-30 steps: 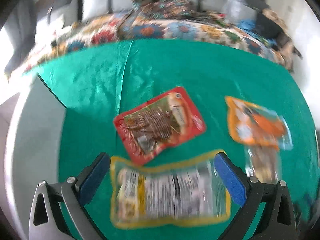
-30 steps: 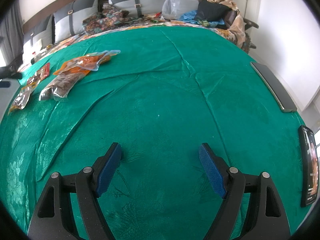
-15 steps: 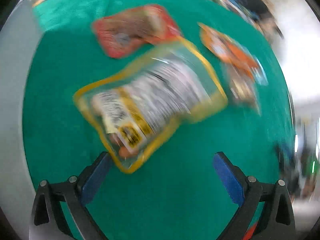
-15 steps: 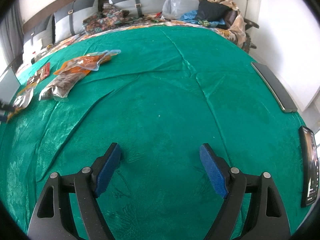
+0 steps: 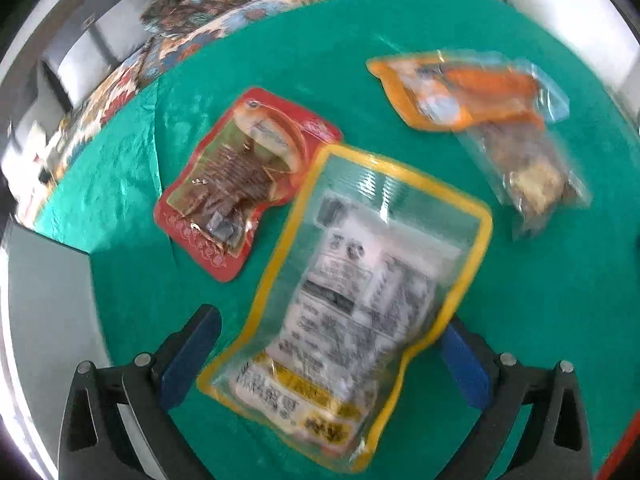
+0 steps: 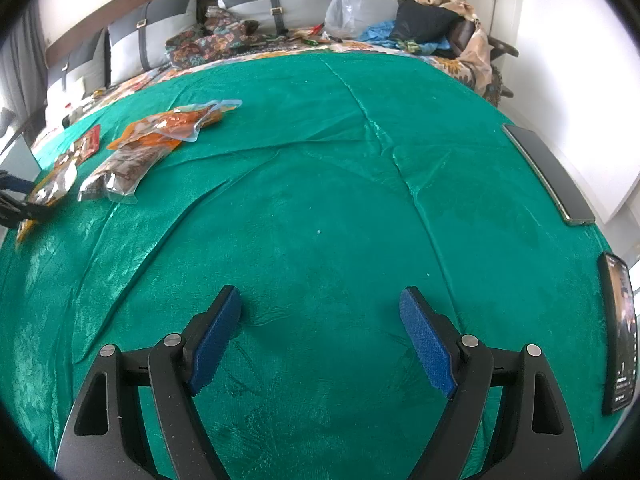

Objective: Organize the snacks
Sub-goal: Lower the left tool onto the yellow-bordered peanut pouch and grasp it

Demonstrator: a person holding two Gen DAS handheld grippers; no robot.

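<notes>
In the left wrist view, a yellow-edged snack packet (image 5: 352, 280) lies label up on the green cloth (image 5: 540, 300), its lower part between my open left gripper's (image 5: 328, 344) fingers. A red packet (image 5: 244, 184) lies beside it at upper left, partly under its corner. An orange packet (image 5: 460, 88) and a clear packet of brown snacks (image 5: 532, 172) lie at upper right. In the right wrist view, my right gripper (image 6: 320, 320) is open and empty over bare green cloth (image 6: 320, 200). The packets (image 6: 160, 136) lie far to its left.
A grey flat slab (image 5: 44, 300) lies at the cloth's left edge. A grey bar (image 6: 548, 176) and a phone (image 6: 620, 332) lie at the right edge. Pillows, patterned blankets and bags (image 6: 344, 12) crowd the far end.
The left gripper's view swung: the yellow-edged packet now stands lengthwise between its fingers instead of crosswise beyond them. The right gripper has not moved.
</notes>
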